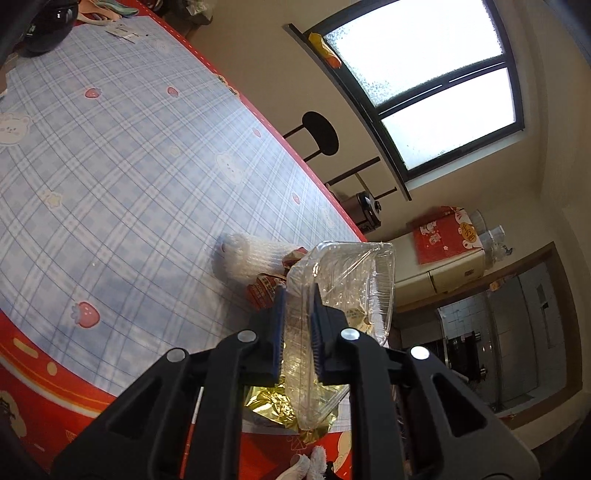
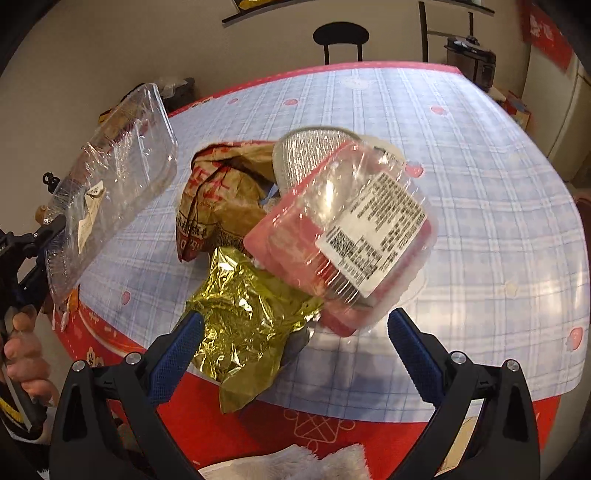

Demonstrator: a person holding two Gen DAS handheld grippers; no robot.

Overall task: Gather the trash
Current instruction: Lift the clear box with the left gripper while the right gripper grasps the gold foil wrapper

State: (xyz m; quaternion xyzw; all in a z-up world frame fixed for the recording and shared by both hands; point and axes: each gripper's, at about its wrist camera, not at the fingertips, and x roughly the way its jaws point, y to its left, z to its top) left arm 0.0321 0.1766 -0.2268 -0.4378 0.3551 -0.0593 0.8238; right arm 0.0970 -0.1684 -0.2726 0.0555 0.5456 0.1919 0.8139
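My left gripper (image 1: 298,295) is shut on the rim of a clear plastic clamshell box (image 1: 347,273), held up in the air over the table's near edge. In the right wrist view that box (image 2: 122,158) hangs at the left, above a hand (image 2: 22,350). My right gripper (image 2: 295,317) is open above a trash pile: crumpled gold foil (image 2: 243,321), a pink tray under labelled clear film (image 2: 343,236) lying tilted, a brown paper bag (image 2: 221,195) and a round silver lid (image 2: 310,155). Below the left gripper lie gold foil (image 1: 280,402), white foam netting (image 1: 247,258) and a red wrapper (image 1: 264,291).
The table wears a blue checked cloth with a red border (image 1: 110,166) (image 2: 480,184). A black stool (image 1: 320,133) (image 2: 340,37) stands beyond its far edge. A dark cap (image 1: 44,29) lies at the far corner. A black appliance (image 2: 471,62) sits past the right side.
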